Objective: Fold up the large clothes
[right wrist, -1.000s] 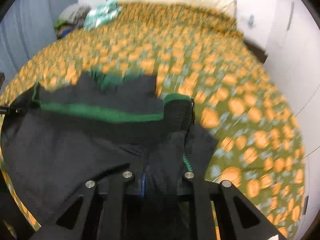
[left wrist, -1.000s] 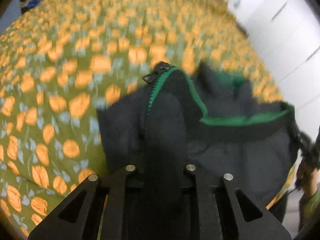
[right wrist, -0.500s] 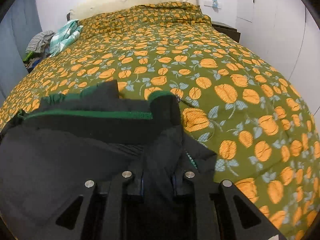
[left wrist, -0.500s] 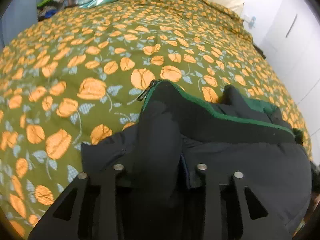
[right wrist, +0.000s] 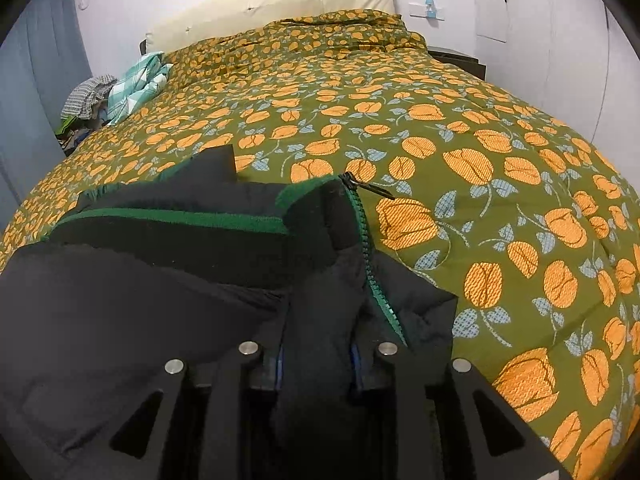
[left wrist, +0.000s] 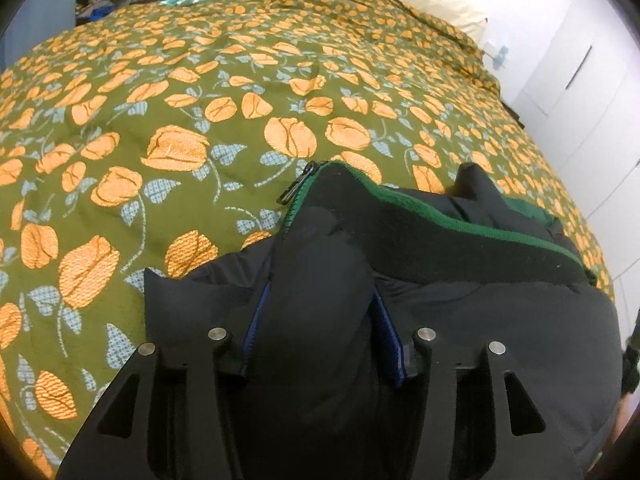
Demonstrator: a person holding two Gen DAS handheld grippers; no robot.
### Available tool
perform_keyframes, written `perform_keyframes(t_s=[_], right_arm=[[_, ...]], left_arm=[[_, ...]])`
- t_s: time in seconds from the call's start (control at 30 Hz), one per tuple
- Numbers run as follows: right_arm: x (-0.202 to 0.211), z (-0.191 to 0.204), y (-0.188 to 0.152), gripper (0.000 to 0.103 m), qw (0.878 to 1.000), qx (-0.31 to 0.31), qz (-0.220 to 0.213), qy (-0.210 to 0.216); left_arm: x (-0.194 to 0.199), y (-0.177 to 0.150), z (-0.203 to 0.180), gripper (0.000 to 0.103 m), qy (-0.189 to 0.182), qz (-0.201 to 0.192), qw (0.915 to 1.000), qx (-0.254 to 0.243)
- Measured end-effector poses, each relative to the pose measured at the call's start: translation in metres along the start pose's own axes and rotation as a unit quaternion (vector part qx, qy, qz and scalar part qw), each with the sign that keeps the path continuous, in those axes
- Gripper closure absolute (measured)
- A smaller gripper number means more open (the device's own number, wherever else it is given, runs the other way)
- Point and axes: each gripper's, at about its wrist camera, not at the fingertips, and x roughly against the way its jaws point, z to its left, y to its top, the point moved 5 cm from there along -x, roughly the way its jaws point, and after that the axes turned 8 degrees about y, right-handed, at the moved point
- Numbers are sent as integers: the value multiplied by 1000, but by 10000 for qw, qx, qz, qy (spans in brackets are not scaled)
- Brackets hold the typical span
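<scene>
Lowered with the jacket [left wrist: 460,320] onto the bed [left wrist: 200,120] since a second ago, both grippers. Left gripper [left wrist: 316,344] jaws opening, spread wider than before, a black fold between them, blue pads bared beside it. Right gripper [right wrist: 316,360] jaws opening too, narrower, a fold by the green zipper [right wrist: 370,264] between them, pads close against it. Lay bunched at the near edge of the bed, collar toward the pillow [right wrist: 272,4].

jacket [left wrist: 460,320] lowered onto bedspread [left wrist: 160,120] | left jaws opening — right too
</scene>
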Motion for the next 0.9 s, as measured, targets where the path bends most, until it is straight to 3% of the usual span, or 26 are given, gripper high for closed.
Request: perform_keyframes(t_s=[0.9], right_arm=[[-4, -4, -2, 79, 9998, -130, -108, 145]], left_arm=[[-7, -2, 2, 49, -143, -40, 9998, 110]])
